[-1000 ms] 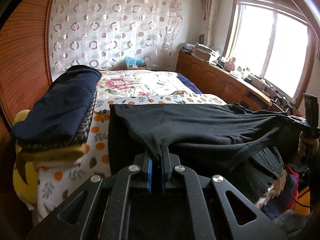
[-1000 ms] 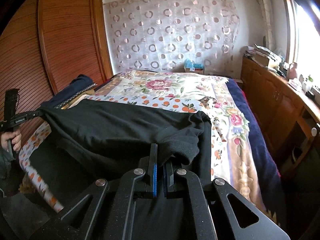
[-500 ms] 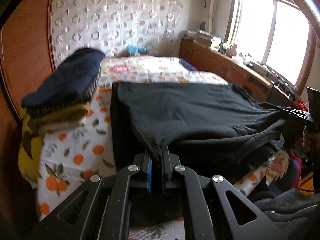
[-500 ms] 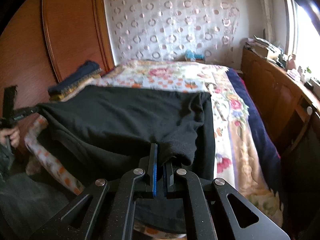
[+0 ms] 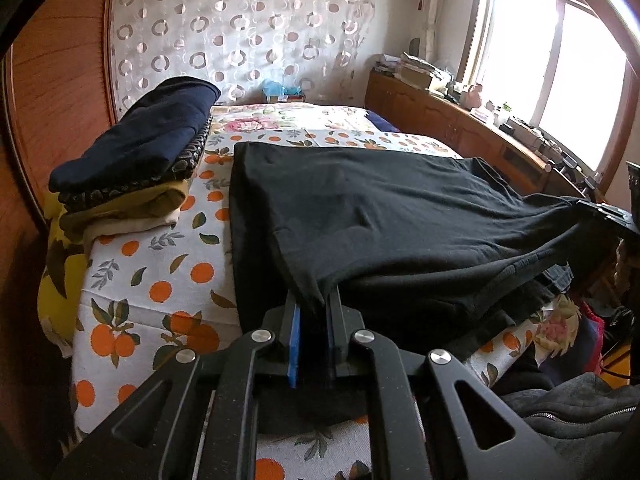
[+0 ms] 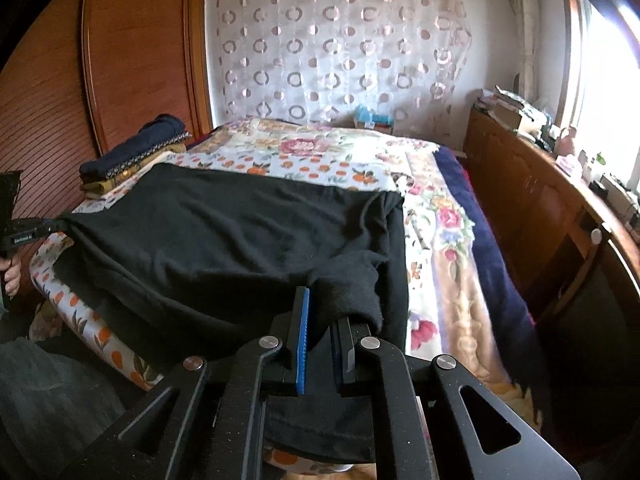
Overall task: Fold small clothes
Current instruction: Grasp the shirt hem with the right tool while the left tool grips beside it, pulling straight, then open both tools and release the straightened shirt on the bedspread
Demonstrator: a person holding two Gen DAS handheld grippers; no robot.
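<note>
- We see a black garment (image 5: 400, 216) spread flat across the near end of the bed (image 5: 160, 280), folded over on itself so an upper layer lies on a lower one.
- Our left gripper (image 5: 314, 308) has its 2 fingers (image 5: 294, 332) nearly together, with a pinch of the garment's near left corner between them; the jaws have just been easing apart, yet the cloth sits pressed in the narrow gap.
- Our right gripper (image 6: 324, 320) has the near right corner bunched between its fingers (image 6: 301, 340). Its jaws have just been opening too, and the gap looks a little wider, but the thick roll of fabric fills it and touches both pads.
- In the left view the right gripper (image 5: 608, 216) shows at the far right edge, with the garment's edge drawn toward it. In the right view the left gripper (image 6: 24, 232) shows at the far left edge, with a hand (image 6: 10, 276) on its handle.
- Between the 2 corners the front hem runs along the bed's near edge and droops slightly over it.
- A stack of folded clothes (image 5: 132, 160) sits on the bed just left of the garment, apart from it, navy on top, then a patterned piece, then mustard and cream.
- A grey zipped item (image 5: 572, 412) lies low at the right of the left view, off the bed.
</note>
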